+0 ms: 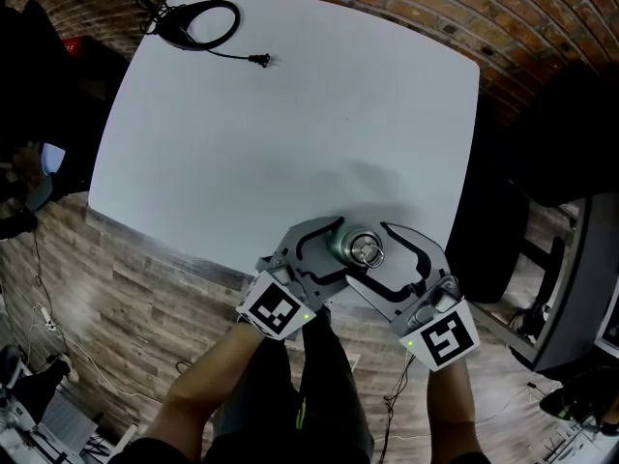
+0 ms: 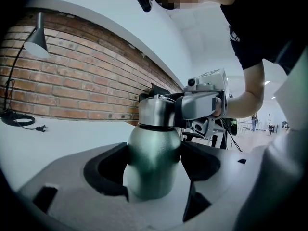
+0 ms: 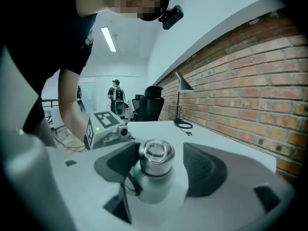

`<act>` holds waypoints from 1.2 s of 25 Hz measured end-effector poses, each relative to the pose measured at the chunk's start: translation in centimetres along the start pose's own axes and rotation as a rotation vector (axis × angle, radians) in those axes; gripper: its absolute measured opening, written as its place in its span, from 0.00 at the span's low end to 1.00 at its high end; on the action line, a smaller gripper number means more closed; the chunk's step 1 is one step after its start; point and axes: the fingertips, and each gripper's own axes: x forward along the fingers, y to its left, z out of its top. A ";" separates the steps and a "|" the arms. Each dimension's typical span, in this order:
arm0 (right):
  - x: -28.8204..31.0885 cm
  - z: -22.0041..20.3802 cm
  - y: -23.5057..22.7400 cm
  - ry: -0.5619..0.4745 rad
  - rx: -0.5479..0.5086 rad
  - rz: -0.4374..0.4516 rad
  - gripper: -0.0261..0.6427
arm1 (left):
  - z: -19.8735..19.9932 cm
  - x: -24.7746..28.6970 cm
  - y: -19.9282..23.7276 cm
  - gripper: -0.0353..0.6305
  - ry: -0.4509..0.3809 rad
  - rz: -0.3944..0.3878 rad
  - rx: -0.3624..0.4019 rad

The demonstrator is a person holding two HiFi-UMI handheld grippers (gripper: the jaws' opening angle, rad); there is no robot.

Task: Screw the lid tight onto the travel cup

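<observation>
A green-grey metal travel cup (image 1: 346, 249) stands near the front edge of the white table (image 1: 290, 133). Its steel lid (image 1: 366, 250) sits on top. My left gripper (image 1: 340, 252) reaches in from the lower left and is shut on the cup's body (image 2: 151, 162), with a pad pressed against each side. My right gripper (image 1: 375, 255) comes from the lower right and stands open around the lid (image 3: 155, 154); the right pad (image 3: 204, 170) is clearly off the lid, while the left one sits close beside it. From the left gripper view, the right gripper (image 2: 202, 104) is level with the lid (image 2: 155, 110).
A black desk lamp with a coiled cable (image 1: 198, 22) and a loose plug (image 1: 261, 61) lies at the table's far left corner. A brick wall (image 2: 72, 76) runs behind the table. Black chairs (image 1: 571, 133) stand to the right, over wooden floor (image 1: 145, 298).
</observation>
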 end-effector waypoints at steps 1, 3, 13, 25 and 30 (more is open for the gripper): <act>0.0 0.1 0.1 -0.008 0.009 0.028 0.48 | -0.1 0.0 0.0 0.58 0.001 -0.004 0.005; 0.1 0.4 0.3 -0.026 0.017 0.087 0.48 | 0.2 0.1 0.0 0.58 -0.008 -0.004 -0.003; 0.8 0.2 -0.4 -0.020 0.009 0.096 0.42 | 0.5 0.2 0.3 0.58 -0.018 0.002 -0.012; 0.5 1.1 -1.5 -0.116 0.127 -0.428 0.42 | 0.5 0.2 0.3 0.58 -0.020 0.034 -0.014; 0.6 0.8 -1.5 -0.091 0.155 -0.622 0.42 | 0.4 0.0 0.4 0.58 -0.019 0.056 -0.030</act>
